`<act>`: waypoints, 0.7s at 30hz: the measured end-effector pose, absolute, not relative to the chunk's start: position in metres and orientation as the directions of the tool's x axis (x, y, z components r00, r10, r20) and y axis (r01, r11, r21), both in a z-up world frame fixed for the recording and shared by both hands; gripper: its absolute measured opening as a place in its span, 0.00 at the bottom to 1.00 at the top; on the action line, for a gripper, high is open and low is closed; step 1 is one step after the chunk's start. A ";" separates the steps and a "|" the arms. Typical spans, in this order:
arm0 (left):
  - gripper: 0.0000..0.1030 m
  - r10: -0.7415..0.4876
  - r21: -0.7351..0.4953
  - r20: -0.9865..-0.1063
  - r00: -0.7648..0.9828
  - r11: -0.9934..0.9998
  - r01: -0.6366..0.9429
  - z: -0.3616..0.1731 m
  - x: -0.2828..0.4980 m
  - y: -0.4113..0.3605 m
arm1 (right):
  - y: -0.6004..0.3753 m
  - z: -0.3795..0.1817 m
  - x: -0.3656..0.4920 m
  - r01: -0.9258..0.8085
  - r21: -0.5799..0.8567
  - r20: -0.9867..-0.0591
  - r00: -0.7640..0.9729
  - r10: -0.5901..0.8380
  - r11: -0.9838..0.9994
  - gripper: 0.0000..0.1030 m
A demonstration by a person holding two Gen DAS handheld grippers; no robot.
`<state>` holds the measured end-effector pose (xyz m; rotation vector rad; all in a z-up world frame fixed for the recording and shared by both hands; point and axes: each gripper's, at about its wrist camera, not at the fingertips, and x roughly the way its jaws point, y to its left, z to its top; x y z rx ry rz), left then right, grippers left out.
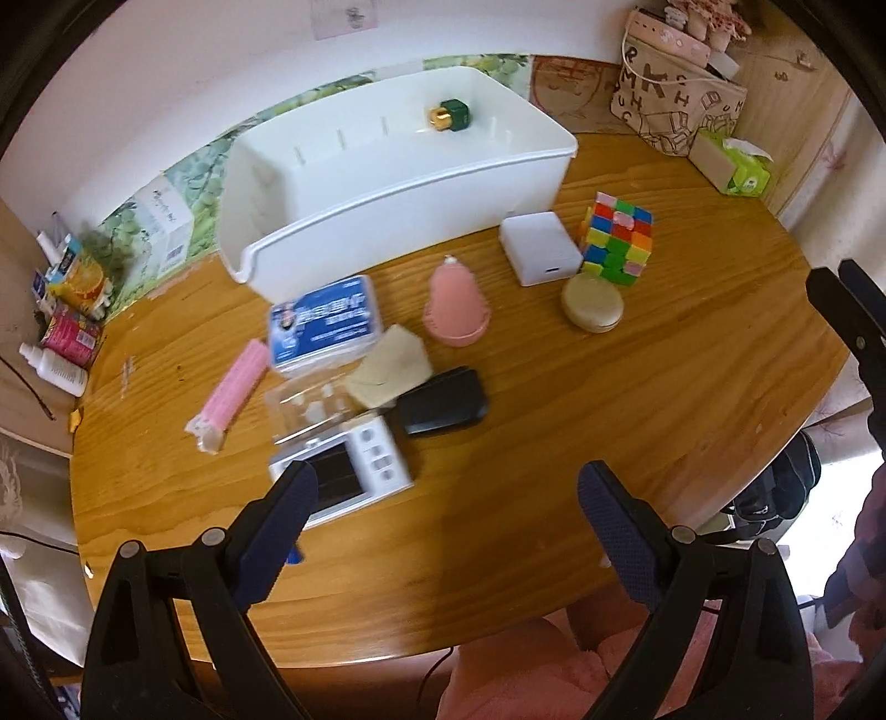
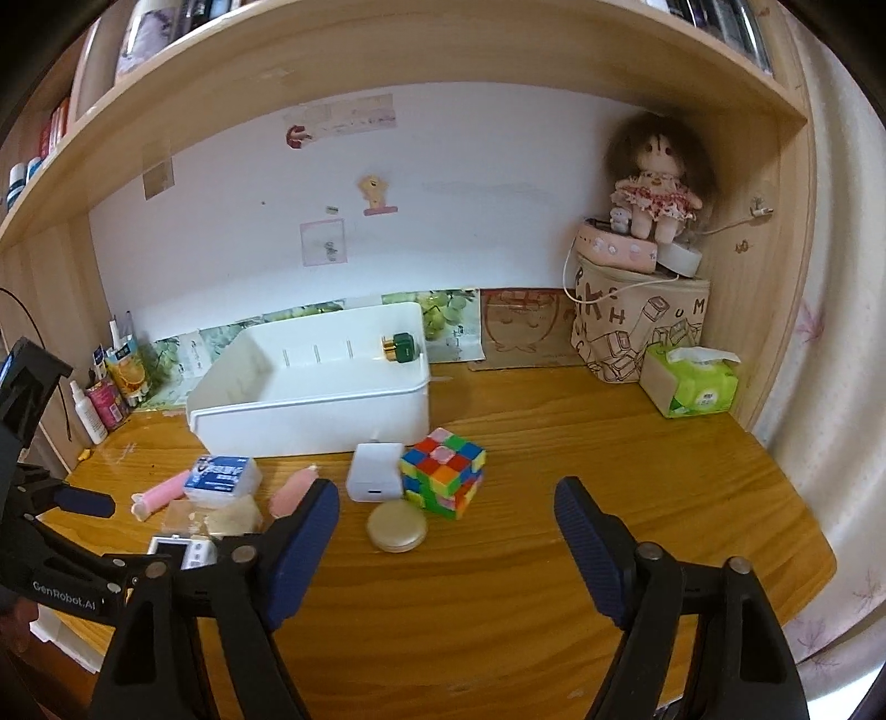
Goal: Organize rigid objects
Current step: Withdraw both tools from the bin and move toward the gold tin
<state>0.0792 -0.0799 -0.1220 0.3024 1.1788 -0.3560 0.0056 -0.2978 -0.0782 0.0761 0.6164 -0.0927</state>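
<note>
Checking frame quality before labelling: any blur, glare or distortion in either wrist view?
Left wrist view: motion blur smears the blue-label box and pink roll; strong fisheye bends the table edge; window glare lower right. Right wrist view: sharper, cube crisp; shelf board bowed by the lens; dark corner vignetting in both.

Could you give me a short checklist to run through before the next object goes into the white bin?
1. Left hand-held gripper open and empty: ok.
2. Right hand-held gripper open and empty, nothing between its pads: ok.
3. White bin has free room: ok, only a green bottle lies at its far end.
4. Objects near the right gripper stand free: not ok, the round gold case crowds the puzzle cube and white charger.
5. Objects near the left gripper stand free: not ok, the white timer, clear packet and black case overlap.
</note>
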 end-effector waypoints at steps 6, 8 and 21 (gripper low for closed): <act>0.93 -0.049 0.101 -0.940 0.339 0.907 0.410 -0.131 0.088 -0.124 | -0.333 -0.079 0.024 -0.053 0.038 -0.581 0.812 0.065 0.998 0.73; 0.93 -0.039 0.100 -0.945 0.326 0.911 0.401 -0.135 0.094 -0.135 | -0.342 -0.080 0.031 -0.114 0.037 -0.583 0.805 0.114 0.993 0.73; 0.94 -0.029 0.021 -0.986 0.165 0.956 0.291 -0.173 0.142 -0.174 | -0.371 -0.096 0.081 -0.481 -0.063 -0.642 0.690 0.333 0.875 0.73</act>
